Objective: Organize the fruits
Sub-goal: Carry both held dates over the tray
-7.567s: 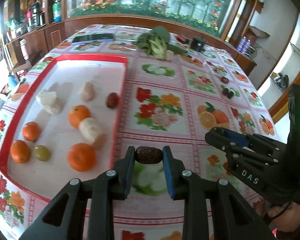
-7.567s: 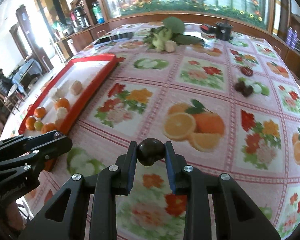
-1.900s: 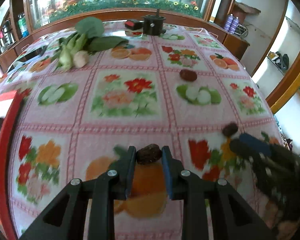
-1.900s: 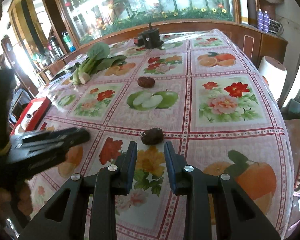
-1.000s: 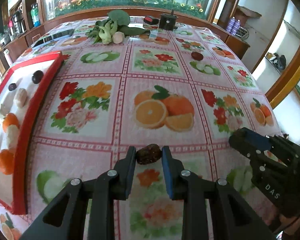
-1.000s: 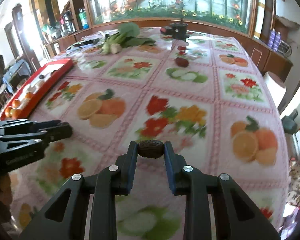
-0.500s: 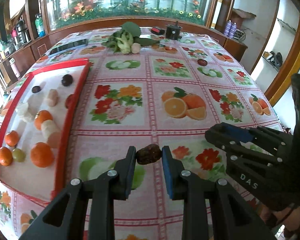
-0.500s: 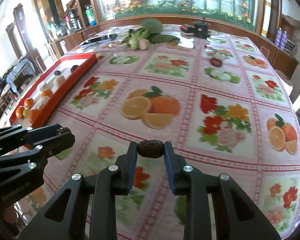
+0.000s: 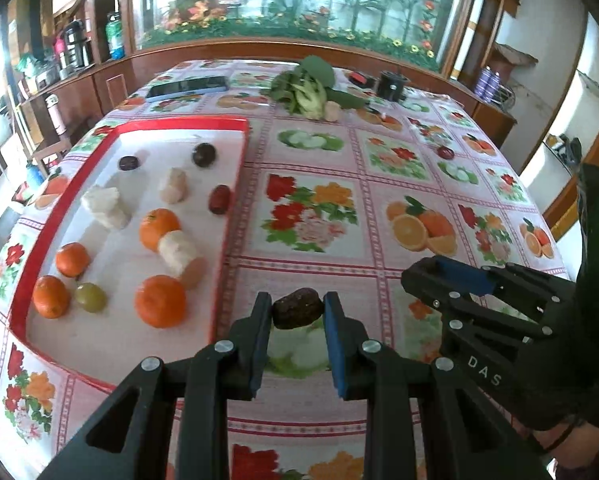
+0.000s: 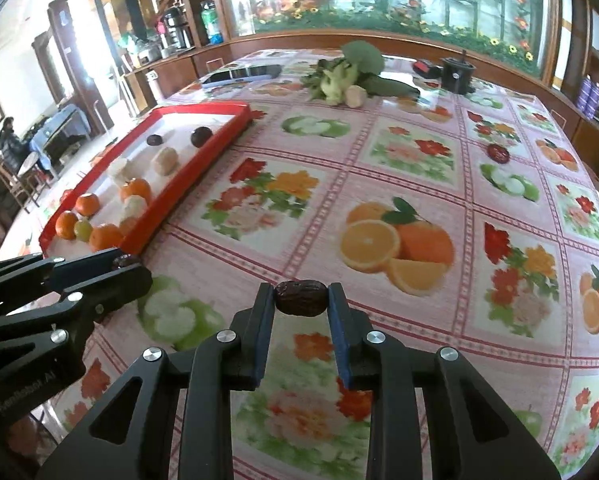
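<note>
Dates are pinched in both tools: the left hand-held gripper (image 9: 297,312) clamps one brown date (image 9: 298,313) just right of the red tray (image 9: 227,216), and the right hand-held gripper (image 10: 300,297) clamps another date (image 10: 300,297) above the floral surface (image 10: 419,184); oranges (image 9: 160,301) lie in the tray.

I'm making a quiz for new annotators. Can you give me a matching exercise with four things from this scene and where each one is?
Things:
1. phone
2. green grape
3. date
4. lone dark fruit

Places:
A. in the left tongs
B. on the cloth, far right, outside the tray
C. far end of the table, beyond the tray
D. in the tray, between oranges

Pairs: 1-C, 2-D, 3-A, 4-B
</note>
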`<state>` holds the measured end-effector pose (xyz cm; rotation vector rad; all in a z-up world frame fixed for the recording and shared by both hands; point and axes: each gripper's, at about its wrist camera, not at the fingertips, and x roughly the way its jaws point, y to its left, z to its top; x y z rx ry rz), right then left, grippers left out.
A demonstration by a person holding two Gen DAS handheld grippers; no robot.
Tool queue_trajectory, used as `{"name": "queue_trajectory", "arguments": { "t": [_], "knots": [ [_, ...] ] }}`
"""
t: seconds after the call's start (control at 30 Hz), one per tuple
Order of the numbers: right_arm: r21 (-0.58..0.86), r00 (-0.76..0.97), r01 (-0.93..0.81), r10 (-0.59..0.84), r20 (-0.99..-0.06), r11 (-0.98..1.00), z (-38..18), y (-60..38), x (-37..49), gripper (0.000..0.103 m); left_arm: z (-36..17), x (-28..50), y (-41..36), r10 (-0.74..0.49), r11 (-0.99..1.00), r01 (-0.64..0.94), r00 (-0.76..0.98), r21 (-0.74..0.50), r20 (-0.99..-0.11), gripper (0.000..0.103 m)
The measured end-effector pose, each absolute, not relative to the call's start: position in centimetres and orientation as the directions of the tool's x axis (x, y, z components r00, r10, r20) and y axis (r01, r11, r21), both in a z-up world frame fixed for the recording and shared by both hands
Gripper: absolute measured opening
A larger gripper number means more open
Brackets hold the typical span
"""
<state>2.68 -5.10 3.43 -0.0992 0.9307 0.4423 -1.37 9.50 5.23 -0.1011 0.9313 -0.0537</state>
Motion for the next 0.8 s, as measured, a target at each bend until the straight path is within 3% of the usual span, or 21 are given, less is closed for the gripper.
{"name": "queue_trajectory", "arguments": {
  "t": [0.8],
  "knots": [
    [0.086, 0.485, -0.570, 0.419, -0.767, 0.817, 5.9, 2.5, 2.9, 0.026, 6.3, -1.4, 17.0, -0.006, 0.976, -0.168, 0.611, -0.137, -0.791, 0.029]
  ]
}}
